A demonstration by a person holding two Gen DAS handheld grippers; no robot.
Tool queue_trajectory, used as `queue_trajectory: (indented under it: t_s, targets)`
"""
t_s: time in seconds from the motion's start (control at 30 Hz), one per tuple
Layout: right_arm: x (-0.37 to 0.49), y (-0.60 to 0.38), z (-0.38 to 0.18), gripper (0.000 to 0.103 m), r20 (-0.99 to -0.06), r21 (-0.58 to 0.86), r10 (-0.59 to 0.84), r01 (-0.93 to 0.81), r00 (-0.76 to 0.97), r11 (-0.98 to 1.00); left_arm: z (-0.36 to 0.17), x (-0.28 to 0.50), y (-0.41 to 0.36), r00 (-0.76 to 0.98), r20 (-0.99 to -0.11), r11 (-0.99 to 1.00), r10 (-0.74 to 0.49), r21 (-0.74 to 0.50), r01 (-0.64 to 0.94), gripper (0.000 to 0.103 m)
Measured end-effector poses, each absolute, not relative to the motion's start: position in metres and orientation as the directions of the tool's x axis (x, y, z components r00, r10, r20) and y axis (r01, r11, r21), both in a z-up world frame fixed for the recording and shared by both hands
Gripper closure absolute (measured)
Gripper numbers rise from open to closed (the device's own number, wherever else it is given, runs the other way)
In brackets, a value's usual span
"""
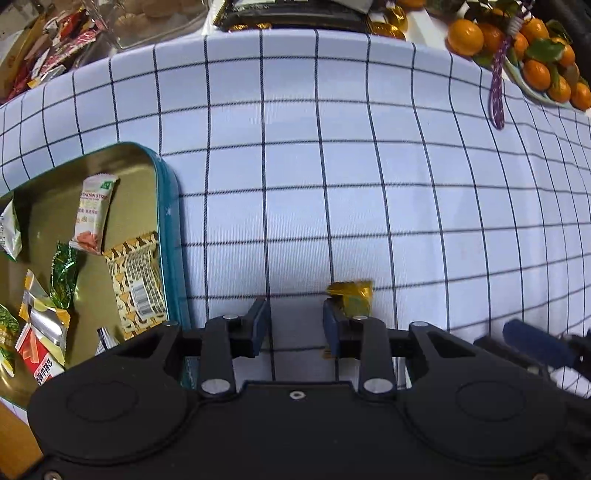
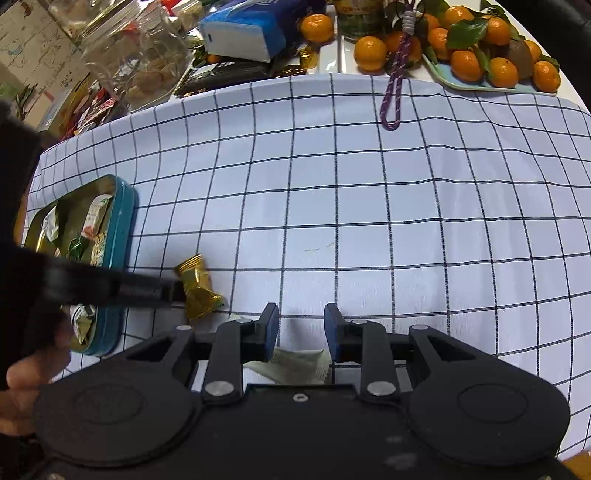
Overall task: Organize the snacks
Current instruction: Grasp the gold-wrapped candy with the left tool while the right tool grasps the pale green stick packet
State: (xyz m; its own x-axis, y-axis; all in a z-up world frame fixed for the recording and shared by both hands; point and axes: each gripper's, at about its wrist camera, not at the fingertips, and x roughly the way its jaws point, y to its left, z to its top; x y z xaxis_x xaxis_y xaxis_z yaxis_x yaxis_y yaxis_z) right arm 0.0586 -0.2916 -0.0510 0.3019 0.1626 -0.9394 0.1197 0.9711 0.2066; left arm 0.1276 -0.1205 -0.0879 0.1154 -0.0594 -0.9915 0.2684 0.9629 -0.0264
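A gold-wrapped candy (image 1: 352, 295) (image 2: 199, 291) lies on the checked cloth (image 1: 332, 166), right of a teal tin (image 1: 171, 240) (image 2: 123, 236) holding several snack packets. My left gripper (image 1: 295, 317) points down at the cloth, open. Its right finger (image 1: 332, 325) stands over the candy's edge, and only cloth shows between the jaws. In the right wrist view a dark finger (image 2: 166, 291) of it touches the candy's left side. My right gripper (image 2: 297, 325) stands just right of there, jaws narrowly apart. A pale packet (image 2: 295, 365) shows at their base; whether the pads press it is hidden.
A tray of oranges (image 1: 535, 66) (image 2: 491, 62) and a purple cord (image 1: 496, 92) (image 2: 395, 88) are at the far right. Clear jars (image 2: 140, 48), a blue pack (image 2: 251, 29) and red wrappers (image 1: 55, 44) crowd the far left. A hand (image 2: 22, 391) holds the left gripper.
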Motion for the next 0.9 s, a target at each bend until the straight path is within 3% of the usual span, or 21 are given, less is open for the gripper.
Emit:
queue_trajectory:
  t_s: [0.37, 0.5, 0.9]
  targets:
    - [0.047, -0.264, -0.048, 0.073, -0.938, 0.168, 0.191, -0.103, 0.288, 0.980, -0.078, 0.152, -0.137, 0.093, -0.992, 0.976, -0.087, -0.066, 0.210, 0.063]
    - [0.041, -0.258, -0.052, 0.068, -0.941, 0.160, 0.205, -0.181, 0.270, 0.970, -0.065, 0.158, -0.135, 0.097, -0.989, 0.977, -0.110, -0.089, 0.195, 0.063]
    - [0.033, -0.252, -0.052, 0.065, -0.935, 0.130, 0.216, -0.293, 0.283, 0.947, -0.056, 0.168, -0.120, 0.085, -0.989, 0.982, -0.121, -0.107, 0.158, 0.063]
